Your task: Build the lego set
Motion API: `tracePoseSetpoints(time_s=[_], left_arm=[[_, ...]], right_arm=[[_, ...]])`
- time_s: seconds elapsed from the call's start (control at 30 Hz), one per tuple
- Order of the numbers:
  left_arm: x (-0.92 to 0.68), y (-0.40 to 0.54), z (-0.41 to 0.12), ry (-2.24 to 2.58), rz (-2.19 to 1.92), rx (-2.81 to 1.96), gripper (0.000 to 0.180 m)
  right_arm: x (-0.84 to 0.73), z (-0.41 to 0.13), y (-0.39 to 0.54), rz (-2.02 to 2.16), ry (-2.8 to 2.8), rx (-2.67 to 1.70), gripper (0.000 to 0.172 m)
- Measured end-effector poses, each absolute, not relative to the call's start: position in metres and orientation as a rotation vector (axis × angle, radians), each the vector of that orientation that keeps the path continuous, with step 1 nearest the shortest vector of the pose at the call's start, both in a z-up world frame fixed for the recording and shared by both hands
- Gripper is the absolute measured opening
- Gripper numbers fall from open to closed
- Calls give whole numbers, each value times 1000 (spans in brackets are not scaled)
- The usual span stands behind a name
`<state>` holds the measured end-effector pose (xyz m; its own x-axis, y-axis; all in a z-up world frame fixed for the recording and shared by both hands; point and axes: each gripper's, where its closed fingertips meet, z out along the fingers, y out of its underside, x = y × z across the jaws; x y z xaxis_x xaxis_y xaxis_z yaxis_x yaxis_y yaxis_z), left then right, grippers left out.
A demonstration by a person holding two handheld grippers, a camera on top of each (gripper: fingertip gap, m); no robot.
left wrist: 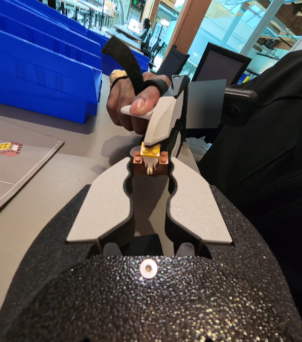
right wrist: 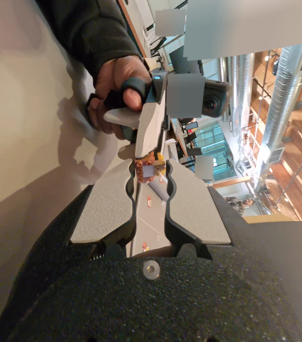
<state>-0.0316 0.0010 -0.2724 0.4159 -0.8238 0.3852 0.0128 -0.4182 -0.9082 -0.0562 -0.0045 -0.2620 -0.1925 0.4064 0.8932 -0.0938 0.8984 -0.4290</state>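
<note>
Here, the left gripper (left wrist: 150, 162) has its jaws partly spread and pinching a brown toy brick (left wrist: 151, 163) by its two ends, both pads pressed against it. A white piece (left wrist: 150, 162) sits in the middle of the brick, with a yellow plate (left wrist: 150, 151) on top. The right gripper (right wrist: 150, 169), seen from the left wrist view coming down from above, pinches the same small assembly, its pads on the brick's side and the yellow plate (right wrist: 162, 167). The assembly is held in the air above the grey table (left wrist: 35, 212). Blue bins (left wrist: 35, 64) stand on the table behind. A grey mat (left wrist: 7, 175) carries a printed picture of bricks (left wrist: 9, 148); no writing is legible.
</note>
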Motion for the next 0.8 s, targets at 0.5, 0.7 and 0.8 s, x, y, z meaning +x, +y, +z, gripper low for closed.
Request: tracePoseSetpoints(time_s=[0.5, 0.7, 0.8], left_arm=[[-24, -14, -245, 673, -1408, -1539, 34], [-21, -14, -248, 686, -1407, -1562, 34], [-20, -14, -249, 688, -1404, -1572, 34]], right_arm=[[-53, -244, -8, 528, -1653, -296, 45], [-52, -243, -14, 544, -1661, -271, 33], [-51, -244, -14, 546, -1681, -272, 32]])
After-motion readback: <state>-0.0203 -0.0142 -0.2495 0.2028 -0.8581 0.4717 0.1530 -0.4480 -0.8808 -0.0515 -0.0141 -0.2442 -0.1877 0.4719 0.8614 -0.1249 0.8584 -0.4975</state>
